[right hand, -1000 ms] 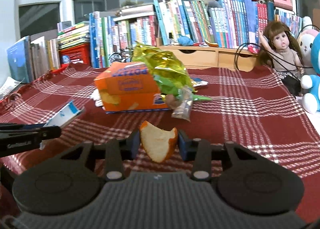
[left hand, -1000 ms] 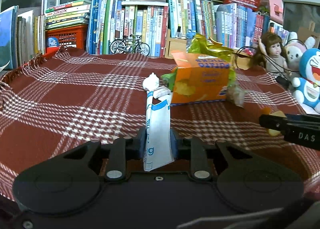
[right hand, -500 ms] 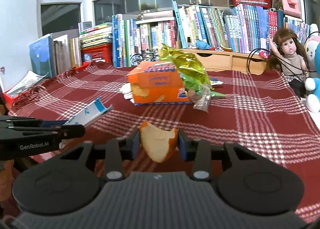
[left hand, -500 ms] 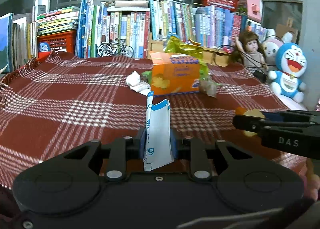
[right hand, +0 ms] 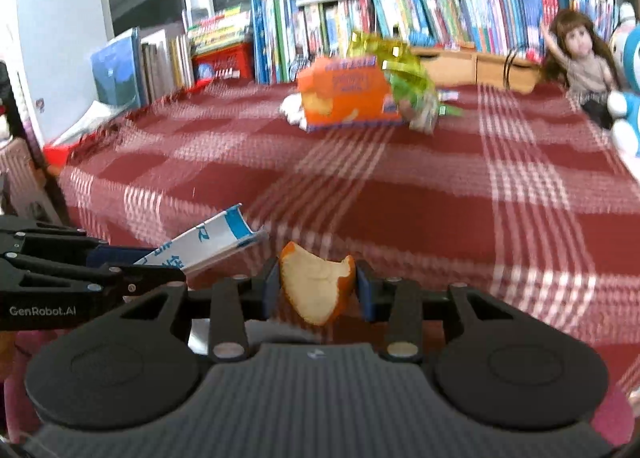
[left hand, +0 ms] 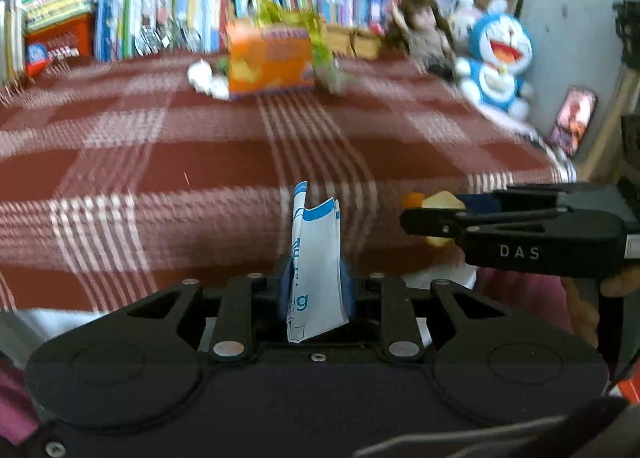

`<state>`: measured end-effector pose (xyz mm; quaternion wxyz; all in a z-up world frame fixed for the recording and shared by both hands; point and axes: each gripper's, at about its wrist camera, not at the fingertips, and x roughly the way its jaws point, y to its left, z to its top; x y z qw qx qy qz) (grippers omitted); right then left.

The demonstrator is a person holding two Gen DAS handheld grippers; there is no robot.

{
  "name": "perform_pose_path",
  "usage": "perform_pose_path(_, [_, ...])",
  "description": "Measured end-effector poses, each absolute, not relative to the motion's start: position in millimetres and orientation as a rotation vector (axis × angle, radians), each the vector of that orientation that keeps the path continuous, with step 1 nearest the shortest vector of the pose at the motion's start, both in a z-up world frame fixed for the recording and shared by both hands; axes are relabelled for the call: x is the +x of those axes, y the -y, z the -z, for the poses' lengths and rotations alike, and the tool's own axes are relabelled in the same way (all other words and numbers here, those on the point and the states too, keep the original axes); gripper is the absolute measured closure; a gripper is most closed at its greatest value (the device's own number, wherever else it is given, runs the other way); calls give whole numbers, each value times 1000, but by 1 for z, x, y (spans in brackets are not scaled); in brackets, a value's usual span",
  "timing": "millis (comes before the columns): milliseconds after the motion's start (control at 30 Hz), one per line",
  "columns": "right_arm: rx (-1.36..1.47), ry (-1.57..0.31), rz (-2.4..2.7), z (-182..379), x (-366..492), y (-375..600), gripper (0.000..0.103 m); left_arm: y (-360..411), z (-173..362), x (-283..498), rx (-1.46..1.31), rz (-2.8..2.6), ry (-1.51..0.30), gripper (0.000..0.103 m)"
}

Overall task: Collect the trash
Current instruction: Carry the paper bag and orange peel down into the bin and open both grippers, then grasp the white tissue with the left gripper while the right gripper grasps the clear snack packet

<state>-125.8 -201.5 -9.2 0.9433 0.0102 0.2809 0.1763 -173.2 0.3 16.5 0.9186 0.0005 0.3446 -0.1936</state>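
Observation:
My left gripper (left hand: 316, 286) is shut on a white and blue paper wrapper (left hand: 316, 258), held upright near the table's front edge. The wrapper (right hand: 208, 244) also shows in the right wrist view, sticking out of the left gripper (right hand: 176, 282). My right gripper (right hand: 318, 290) is shut on a piece of orange peel (right hand: 316, 286); in the left wrist view the right gripper (left hand: 408, 217) hangs at the right with the peel (left hand: 436, 203) in it. Far back on the red plaid cloth (left hand: 160, 161) lie an orange box (left hand: 270, 57), a green and yellow wrapper (right hand: 400, 65) and crumpled white tissue (left hand: 206, 77).
Rows of books (right hand: 400, 5) and a red basket (right hand: 224, 57) line the back. A doll (right hand: 580, 53) and a blue cat toy (left hand: 498, 61) stand at the back right. The cloth's right edge drops off near a small picture (left hand: 574, 117). The views are motion-blurred.
Both grippers have pulled back toward the table's front edge and swung right, still holding the wrapper and the peel. The box and other trash look farther away.

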Motion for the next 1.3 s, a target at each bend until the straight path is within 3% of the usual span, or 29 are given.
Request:
perform_pose_path(233, [27,-718,-376,62,-121,202,58,8,42,-155,0,381,-911,79])
perform_pose_path(467, [76,-812,-389,98,-104,205,58,13,78,-136,29,373,-1002,77])
perform_pose_path(500, [75,-816,-392,100,-102,204,57,12,81,-135,30,377,-1008,74])
perform_pose_path(533, [73,-815,-394,102,-101,204,52,12,82,-134,33,383,-1012,64])
perform_pose_path(667, [84,-803,-406,102,-101,203,29,11,84,-132,68,355,-996,45])
perform_pose_path(733, [86,-796,-407,101,-98,203,27,9,83,-130,78,342,-978,30])
perform_pose_path(800, [84,-788,-406,98,-96,203,26,8,77,-130,81,341,-964,23])
perform_pose_path(933, [85,-774,-402,94,-92,204,24,10,68,-127,87,338,-930,17])
perform_pose_path(1300, [28,-648,-448,47,-101,206,24,-6,8,-127,59,351,-771,12])
